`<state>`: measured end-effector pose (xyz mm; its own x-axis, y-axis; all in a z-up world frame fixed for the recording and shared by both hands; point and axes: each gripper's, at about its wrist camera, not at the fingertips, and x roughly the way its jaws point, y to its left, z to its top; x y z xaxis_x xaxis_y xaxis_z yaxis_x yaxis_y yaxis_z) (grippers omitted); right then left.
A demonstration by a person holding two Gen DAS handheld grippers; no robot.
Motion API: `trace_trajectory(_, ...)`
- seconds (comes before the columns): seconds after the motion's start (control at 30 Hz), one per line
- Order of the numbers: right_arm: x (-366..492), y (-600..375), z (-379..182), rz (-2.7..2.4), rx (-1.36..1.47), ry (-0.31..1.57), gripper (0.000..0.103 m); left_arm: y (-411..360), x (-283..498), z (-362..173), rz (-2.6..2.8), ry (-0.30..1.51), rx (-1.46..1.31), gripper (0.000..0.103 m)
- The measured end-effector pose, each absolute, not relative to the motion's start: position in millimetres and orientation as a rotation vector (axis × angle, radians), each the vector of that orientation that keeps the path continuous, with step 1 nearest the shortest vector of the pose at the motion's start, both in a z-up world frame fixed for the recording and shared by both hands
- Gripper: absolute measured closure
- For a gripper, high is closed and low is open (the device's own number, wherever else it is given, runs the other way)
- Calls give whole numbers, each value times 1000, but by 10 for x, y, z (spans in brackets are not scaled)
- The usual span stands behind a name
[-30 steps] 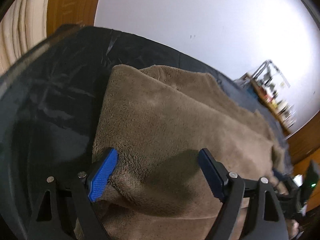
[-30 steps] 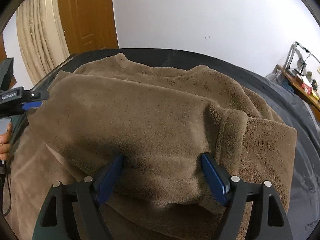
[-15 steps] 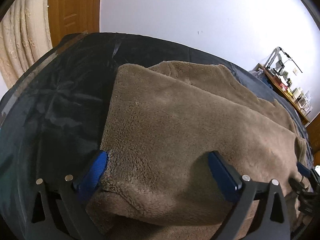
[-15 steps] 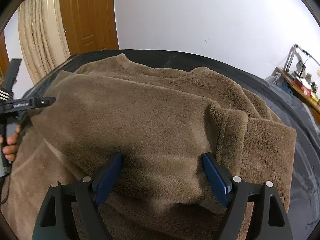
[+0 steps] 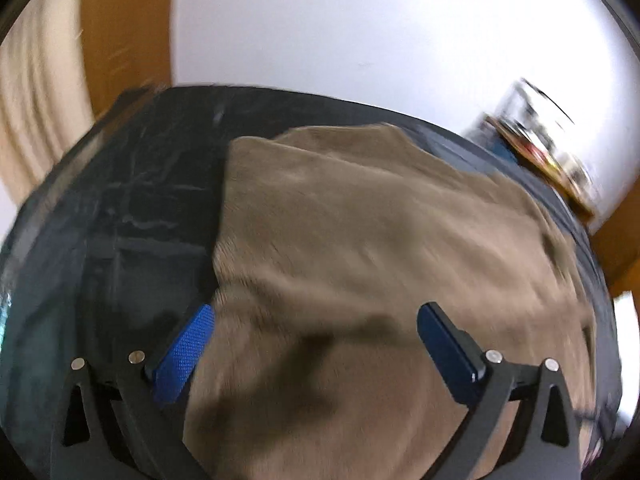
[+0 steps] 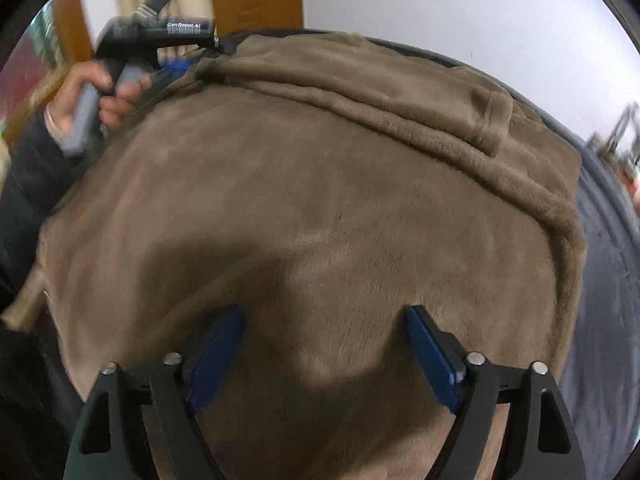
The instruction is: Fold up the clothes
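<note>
Fleece garment [image 6: 320,200] lies spread on the dark desk [image 5: 120,220], a folded band along its far edge. Both claws gape, gripping nothing — right claw [image 6: 324,344] over its near middle, left claw [image 5: 316,336] at its left edge, nearer that band's end.

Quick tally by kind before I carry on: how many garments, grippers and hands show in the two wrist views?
Brown fleece garment: 1
Grippers: 2, the right gripper and the left gripper, both with jaws open
Hand holding the left gripper's handle: 1
Total: 4
</note>
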<state>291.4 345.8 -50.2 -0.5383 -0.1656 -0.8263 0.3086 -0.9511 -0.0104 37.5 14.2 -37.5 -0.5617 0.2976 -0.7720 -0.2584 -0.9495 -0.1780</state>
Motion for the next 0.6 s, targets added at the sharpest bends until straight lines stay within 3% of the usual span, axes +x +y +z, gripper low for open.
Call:
trace_trajectory(0.27,3461,3476,-562,-2525,1309,250,11,184,1445,-405,2347,176,-1205,1)
trace_trajectory(0.6,3905,3622,-602,-2620,1229,209,8,-46,1765,-805,2402,271,-1298,1)
